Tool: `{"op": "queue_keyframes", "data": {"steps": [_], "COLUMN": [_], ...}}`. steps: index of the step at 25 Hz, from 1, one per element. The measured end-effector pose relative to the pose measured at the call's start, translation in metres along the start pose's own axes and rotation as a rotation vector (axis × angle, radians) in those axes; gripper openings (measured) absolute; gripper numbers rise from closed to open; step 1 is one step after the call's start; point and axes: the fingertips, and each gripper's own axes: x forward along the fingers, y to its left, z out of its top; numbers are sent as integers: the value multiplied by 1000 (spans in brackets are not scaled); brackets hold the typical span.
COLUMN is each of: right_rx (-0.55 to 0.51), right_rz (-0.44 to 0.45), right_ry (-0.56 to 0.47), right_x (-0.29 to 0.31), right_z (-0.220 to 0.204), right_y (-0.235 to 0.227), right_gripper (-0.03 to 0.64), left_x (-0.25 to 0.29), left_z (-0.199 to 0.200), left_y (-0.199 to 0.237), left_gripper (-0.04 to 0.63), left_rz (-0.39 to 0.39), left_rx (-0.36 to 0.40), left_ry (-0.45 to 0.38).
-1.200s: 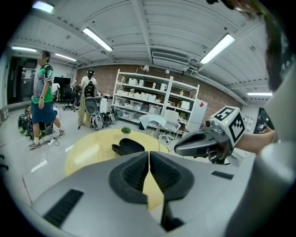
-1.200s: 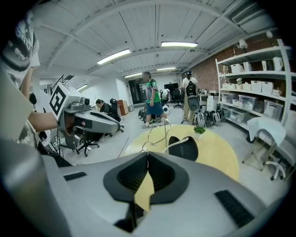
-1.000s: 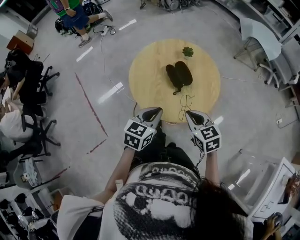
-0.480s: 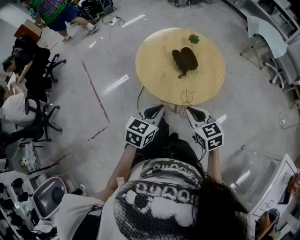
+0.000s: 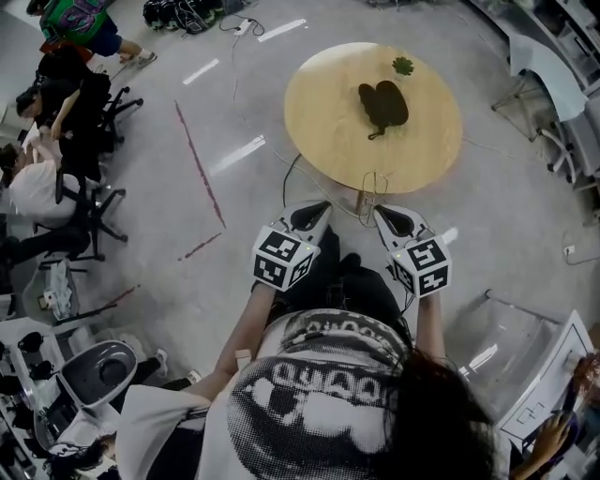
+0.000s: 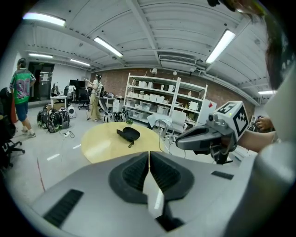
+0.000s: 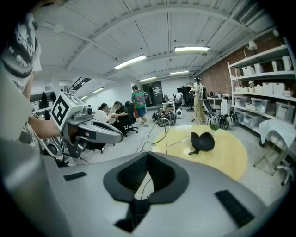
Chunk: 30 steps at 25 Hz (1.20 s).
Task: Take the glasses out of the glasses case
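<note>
Pinching glasses [image 5: 372, 188] in shut jaws, rt gripper [image 7: 147, 162] hangs far from case [image 5: 382, 103].

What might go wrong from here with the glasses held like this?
The right tongs pinch the glasses by one thin wire, so they may swing, slip or bend. They seem to hang off the table, over the floor, where a drop could damage them. The left tongs are shut, giving no support.

The round table [image 5: 328, 103] and the open case [image 5: 382, 103] on it have slid from top centre to the upper right and look smaller. The glasses [image 5: 373, 187], earlier over the tabletop, now hang at its near edge. The standing person [image 5: 75, 19] in green has shifted into the upper-left corner.
</note>
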Motion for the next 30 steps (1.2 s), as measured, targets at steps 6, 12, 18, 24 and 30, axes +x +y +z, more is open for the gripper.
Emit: {"op": "queue_keyframes", "data": {"steps": [6,12,18,24,30], "right_rx": [-9,-17,-11,0,13], "right_rz": [26,29,9,-4,-12], "right_ry": [-15,-19,-25,-22,-15], "right_x": [1,3,-3,-4,-2], "right_z": [3,4,6,3,1], "right_y": [8,11,5,-2,-11], "right_gripper": [3,3,3,3,3], "left_x": [-7,-8,-1,10,20], "left_z": [-2,-2,4,5,6], "left_y": [-2,-2,-10,-13,-13], "left_gripper": [15,15,15,15,15], "left_rz": [14,8,-20,-45,-57], "left_rx": [10,19,31,37,40], "left_ry": [3,9,6,13,26]}}
